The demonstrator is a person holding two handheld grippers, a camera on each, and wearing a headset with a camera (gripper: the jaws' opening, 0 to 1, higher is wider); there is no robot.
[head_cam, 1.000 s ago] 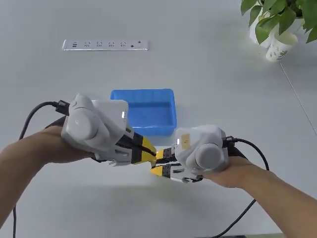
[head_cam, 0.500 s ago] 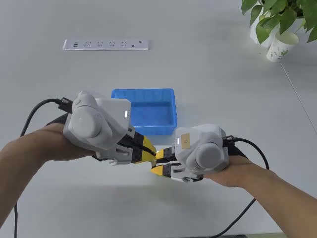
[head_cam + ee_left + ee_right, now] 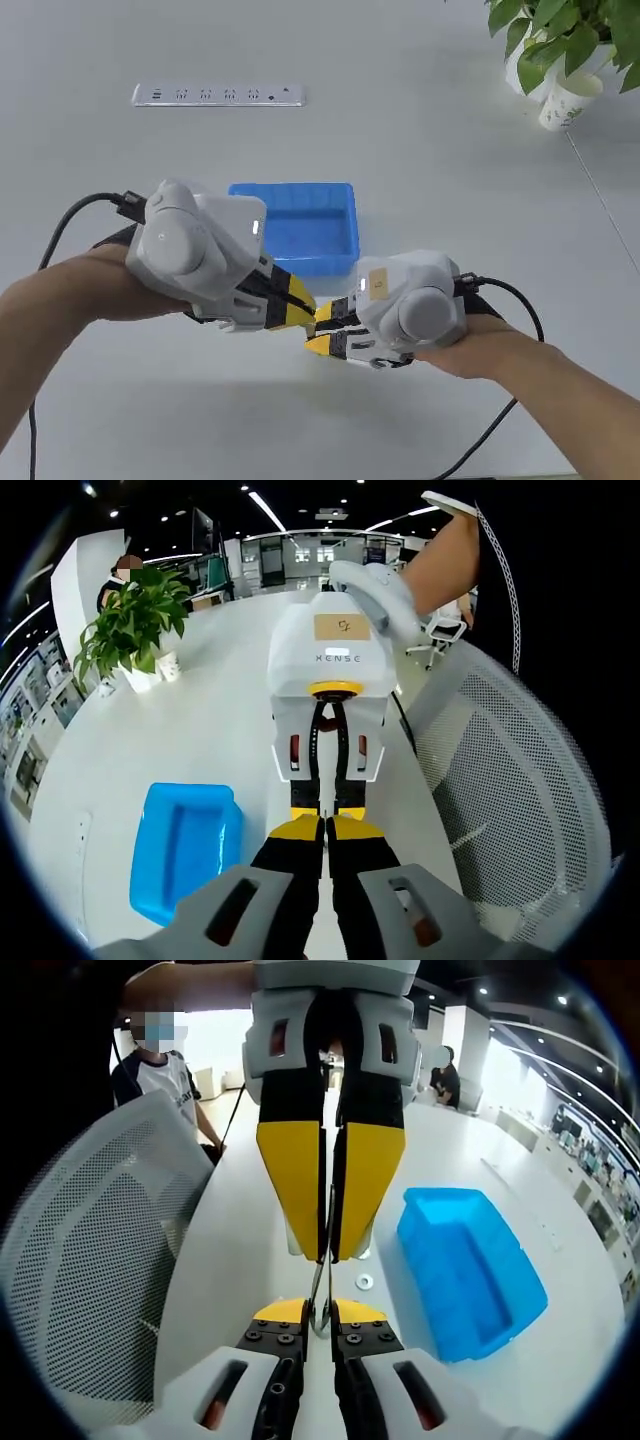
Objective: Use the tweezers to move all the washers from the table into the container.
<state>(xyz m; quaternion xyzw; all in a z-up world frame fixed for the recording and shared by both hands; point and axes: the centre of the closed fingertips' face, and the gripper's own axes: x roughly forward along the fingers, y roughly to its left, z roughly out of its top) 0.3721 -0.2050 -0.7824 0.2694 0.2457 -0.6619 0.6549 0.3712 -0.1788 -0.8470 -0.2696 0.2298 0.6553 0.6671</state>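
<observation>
My two grippers meet tip to tip above the white table in front of the blue container (image 3: 290, 187). The left gripper (image 3: 305, 303) has its yellow jaws pressed together on thin metal tweezers (image 3: 321, 1295). The right gripper (image 3: 318, 335) faces it, and its jaws close on the tweezers' near end. In the right gripper view, a small washer (image 3: 364, 1281) lies on the table beside the left gripper (image 3: 330, 1255), between it and the container (image 3: 470, 1270). The left gripper view shows my own shut jaws against the right gripper (image 3: 325, 808), with the container (image 3: 185, 845) to the left.
A white power strip (image 3: 218, 95) lies at the back of the table. A potted plant (image 3: 565, 50) stands at the back right corner. A white mesh chair (image 3: 510, 780) is beside the table. Cables trail from both grippers.
The head camera has shifted a little. The grippers stay tip to tip in the same place in front of the container.
</observation>
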